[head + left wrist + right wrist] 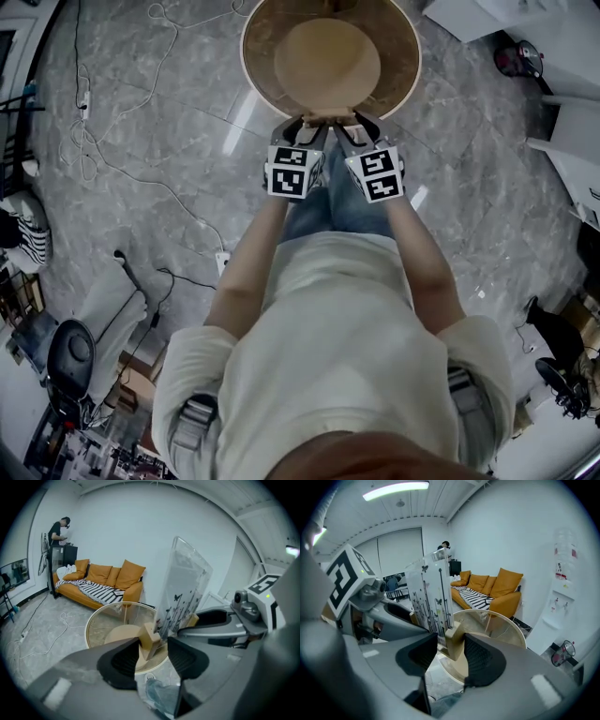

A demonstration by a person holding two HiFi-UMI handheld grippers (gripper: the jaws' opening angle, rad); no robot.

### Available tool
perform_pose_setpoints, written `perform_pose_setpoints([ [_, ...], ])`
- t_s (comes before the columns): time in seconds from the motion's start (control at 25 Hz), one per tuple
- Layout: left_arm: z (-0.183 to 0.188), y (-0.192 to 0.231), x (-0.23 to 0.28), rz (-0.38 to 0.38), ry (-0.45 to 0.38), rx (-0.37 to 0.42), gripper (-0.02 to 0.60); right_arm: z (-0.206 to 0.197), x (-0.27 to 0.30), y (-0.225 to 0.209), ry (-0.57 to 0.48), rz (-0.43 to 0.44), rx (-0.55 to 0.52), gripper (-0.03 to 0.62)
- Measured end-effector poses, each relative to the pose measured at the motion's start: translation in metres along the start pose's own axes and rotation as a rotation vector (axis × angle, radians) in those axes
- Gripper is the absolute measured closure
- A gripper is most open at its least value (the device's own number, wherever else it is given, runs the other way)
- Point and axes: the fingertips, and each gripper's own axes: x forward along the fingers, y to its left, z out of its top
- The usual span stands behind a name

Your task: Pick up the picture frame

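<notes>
one picture frame (185, 583) in both tongs (153, 645) (450, 642)

Grey marble floor (169, 159) with loose cables (62, 616), white walls (154, 527), an orange sofa (129, 576) — striped throw (96, 591) on it.

This looks like a lounge corner in an office or studio, not a lived-in home. Beyond the left fingers (122, 660) an orange sofa (101, 585) with cushions and a striped throw (93, 591) stands against a bare white wall. A person (58, 531) stands past its far end. Ahead of and below both pairs of fingers, a round glass-topped counter (253, 75) sits on a polished marble floor (169, 159), with loose cables (86, 141) trailing off to their left. Right of the right fingers (483, 660) a water dispenser (561, 604) stands against the wall. High above them runs a ceiling strip light (396, 490).
</notes>
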Motion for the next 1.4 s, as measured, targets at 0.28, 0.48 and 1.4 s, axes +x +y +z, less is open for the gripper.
perform_pose_setpoints([
  [0.28,0.009,-0.017,-0.043,0.007,-0.024,0.003,0.391,0.016,-0.037,0.022,-0.038,-0.013,-0.031,0.414],
  [0.48,0.017,-0.026,-0.068,-0.004,-0.045,0.009,0.391,0.031,-0.058,0.034,-0.078,-0.015,-0.018,0.416],
  [1.4,0.028,-0.058,-0.11,-0.013,-0.083,0.083,0.391,0.045,-0.111,0.049,-0.147,-0.016,-0.031,0.428],
])
